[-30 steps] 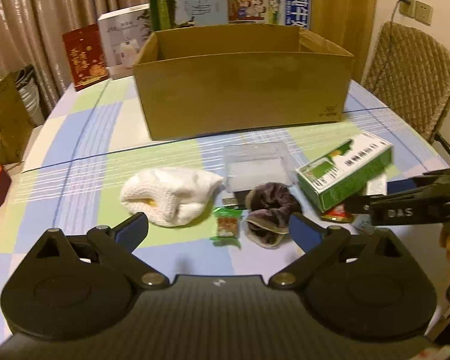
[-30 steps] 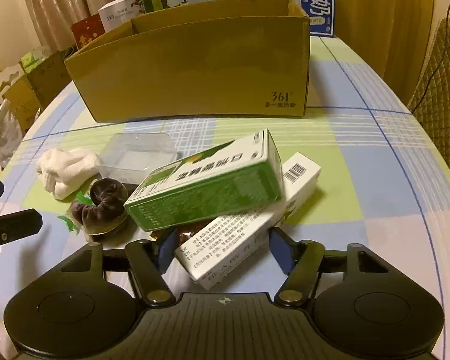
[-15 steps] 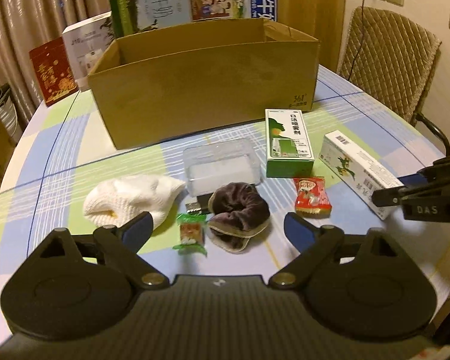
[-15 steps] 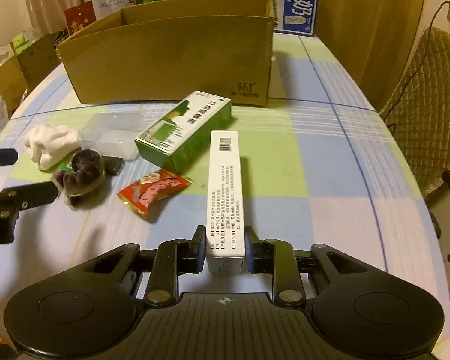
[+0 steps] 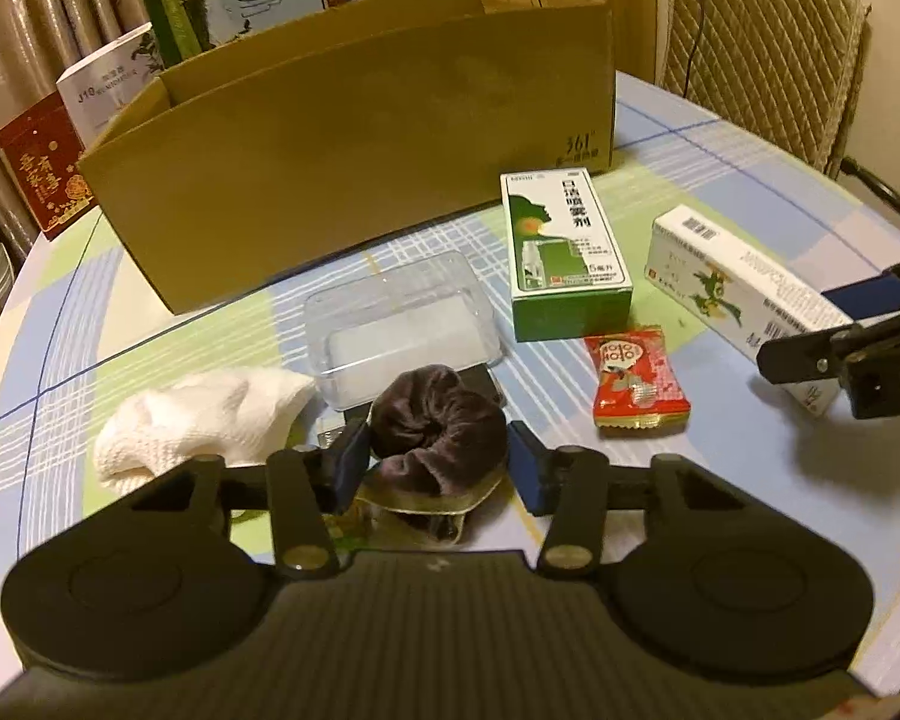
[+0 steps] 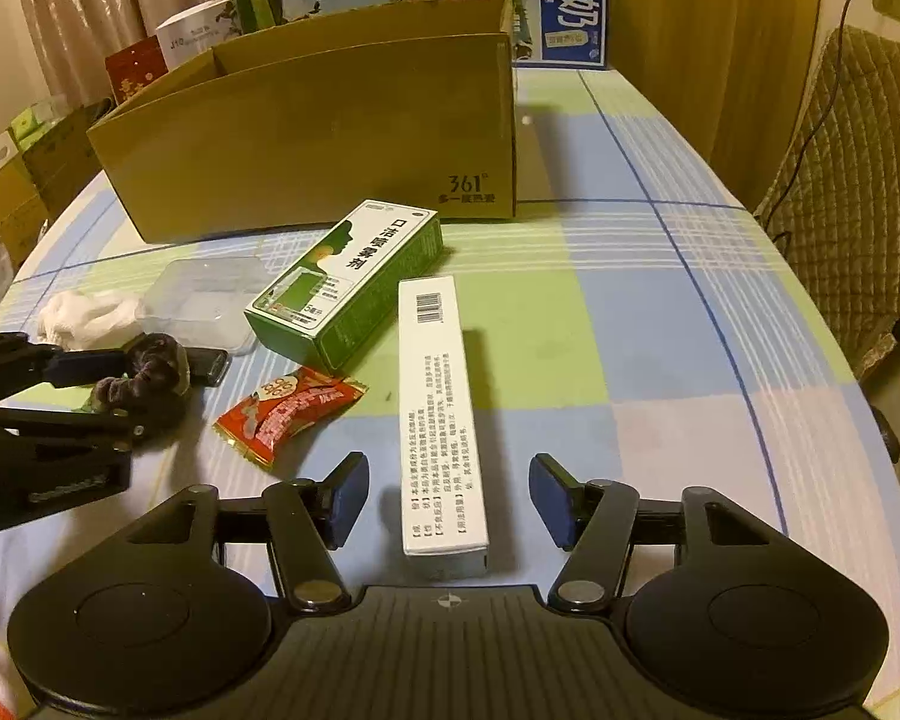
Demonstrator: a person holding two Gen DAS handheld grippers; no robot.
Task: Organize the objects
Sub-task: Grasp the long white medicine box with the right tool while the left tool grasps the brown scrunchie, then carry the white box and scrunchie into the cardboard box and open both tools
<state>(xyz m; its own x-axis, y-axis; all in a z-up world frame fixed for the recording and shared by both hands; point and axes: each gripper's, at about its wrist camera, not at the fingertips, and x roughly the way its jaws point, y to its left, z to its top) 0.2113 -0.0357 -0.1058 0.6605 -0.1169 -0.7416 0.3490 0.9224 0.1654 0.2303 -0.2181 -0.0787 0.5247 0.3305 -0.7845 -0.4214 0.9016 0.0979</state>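
A dark brown scrunchie (image 5: 438, 420) (image 6: 150, 369) lies on the checked tablecloth. My left gripper (image 5: 438, 456) (image 6: 132, 390) is low around it. Its jaws are closing, and both pads touch the scrunchie's sides. A long white carton (image 6: 441, 420) (image 5: 732, 288) lies flat between the fingers of my right gripper (image 6: 449, 492) (image 5: 810, 324). Those jaws are opening, with a gap on each side of the carton. Nearby lie a green spray box (image 5: 564, 246) (image 6: 348, 282), a red snack packet (image 5: 636, 384) (image 6: 288, 414), a clear plastic tub (image 5: 402, 330) and a white knitted cloth (image 5: 204, 414).
An open cardboard box (image 5: 360, 150) (image 6: 318, 138) stands behind the objects, with printed cartons and gift boxes behind it. A quilted chair (image 6: 858, 180) is at the table's right edge. A small dark item (image 6: 210, 363) lies beside the scrunchie.
My left gripper came down over the scrunchie and its jaws narrowed onto it. My right gripper, shut on the white carton half a second ago, has let it go flat on the table.
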